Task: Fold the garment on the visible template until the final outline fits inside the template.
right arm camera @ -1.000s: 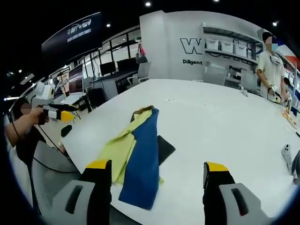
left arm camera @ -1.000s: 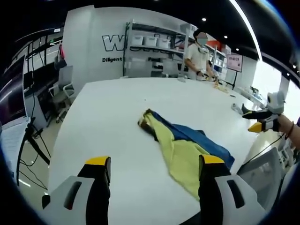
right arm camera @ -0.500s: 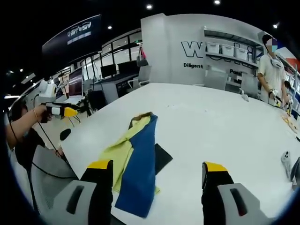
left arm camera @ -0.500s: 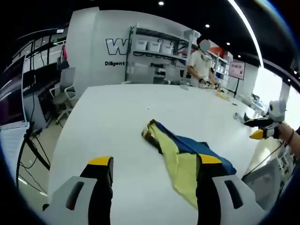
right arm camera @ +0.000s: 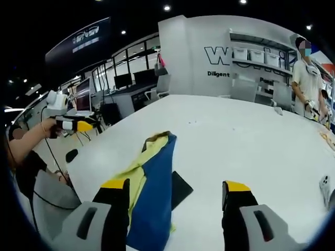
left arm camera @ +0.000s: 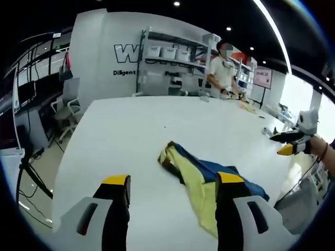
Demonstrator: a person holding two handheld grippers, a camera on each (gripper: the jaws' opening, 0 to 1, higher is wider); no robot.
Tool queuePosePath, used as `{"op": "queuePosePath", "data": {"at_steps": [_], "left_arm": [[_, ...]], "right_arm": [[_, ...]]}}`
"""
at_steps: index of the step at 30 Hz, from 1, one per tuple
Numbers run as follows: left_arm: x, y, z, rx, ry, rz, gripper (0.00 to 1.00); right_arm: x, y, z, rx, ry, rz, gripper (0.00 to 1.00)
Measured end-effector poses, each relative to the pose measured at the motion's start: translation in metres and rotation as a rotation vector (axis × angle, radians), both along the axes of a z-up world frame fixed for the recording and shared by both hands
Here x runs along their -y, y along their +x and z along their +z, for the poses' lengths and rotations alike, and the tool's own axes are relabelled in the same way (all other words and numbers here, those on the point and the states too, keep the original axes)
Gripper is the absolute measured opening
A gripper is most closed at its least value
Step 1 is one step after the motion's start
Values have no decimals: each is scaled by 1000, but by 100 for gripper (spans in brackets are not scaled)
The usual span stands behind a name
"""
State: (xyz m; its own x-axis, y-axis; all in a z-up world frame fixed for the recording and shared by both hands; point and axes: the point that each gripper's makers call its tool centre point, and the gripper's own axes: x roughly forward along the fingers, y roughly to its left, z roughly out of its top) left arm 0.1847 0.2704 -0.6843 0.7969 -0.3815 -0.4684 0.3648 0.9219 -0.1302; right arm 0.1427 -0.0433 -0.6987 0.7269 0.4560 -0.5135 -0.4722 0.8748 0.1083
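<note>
A garment, yellow on one side and blue on the other, lies crumpled in a long strip on the white table. In the right gripper view the garment partly covers a dark template, one corner of which shows. My left gripper hovers open over the near end of the cloth, holding nothing. My right gripper is also open, above the cloth and template. Each gripper appears in the other's view, held in a hand off the table edge: the right gripper, the left gripper.
A person stands at the table's far side, in front of shelves with bins. Small objects lie near the table's right edge. Office chairs and desks stand beyond the table.
Both views have shifted slightly toward the garment, which now sits lower and nearer the jaws. The cloth itself has not moved, and both grippers stay open.
</note>
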Motion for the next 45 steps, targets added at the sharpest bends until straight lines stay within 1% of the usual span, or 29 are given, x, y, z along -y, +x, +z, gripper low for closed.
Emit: {"op": "queuePosePath", "data": {"at_steps": [3, 4, 7, 11, 16, 17, 20, 21, 23, 25, 28, 31, 33, 36, 37, 39, 44, 45], "left_arm": [[1, 9, -6, -8, -6, 5, 60], [1, 13, -12, -25, 7, 1, 59], [3, 23, -22, -44, 21, -9, 58], [8, 37, -34, -65, 9, -20, 54], [15, 54, -47, -66, 9, -41, 50], [17, 61, -52, -66, 10, -43, 48], [22, 72, -63, -71, 12, -56, 44], [23, 75, -66, -80, 12, -61, 44], [28, 81, -73, -82, 12, -71, 43], [33, 87, -79, -85, 9, -82, 42], [39, 93, -87, -98, 5, -93, 40], [48, 101, -101, -123, 1, -116, 39], [52, 105, -110, -137, 8, -125, 39], [56, 108, -117, -146, 12, -137, 37], [55, 110, -122, -163, 9, -129, 36], [57, 112, -123, -162, -6, -132, 36], [60, 116, -136, -191, -3, -142, 34], [60, 117, -139, -198, -12, -138, 33]], "right_arm": [[-2, 5, -4, -5, -2, 6, 68], [-3, 7, -5, -5, -1, 6, 67], [-9, 14, -12, -16, 2, 16, 66], [-15, 24, -21, -30, 5, 21, 63], [-25, 42, -29, -28, 16, 28, 58], [-28, 47, -32, -28, 14, 30, 57], [-37, 62, -37, -16, 10, 39, 53], [-39, 64, -38, -15, 11, 41, 53], [-47, 76, -43, -13, 21, 53, 53], [-52, 81, -46, -15, 26, 60, 52], [-61, 95, -54, -21, 33, 70, 50], [-73, 111, -63, -30, 43, 85, 50], [-82, 122, -66, -24, 54, 91, 49], [-91, 133, -70, -26, 62, 93, 47], [-97, 141, -73, -22, 63, 95, 47], [-102, 146, -78, -30, 51, 105, 46], [-121, 157, -90, -55, 73, 125, 44], [-126, 159, -94, -61, 78, 127, 43]]}}
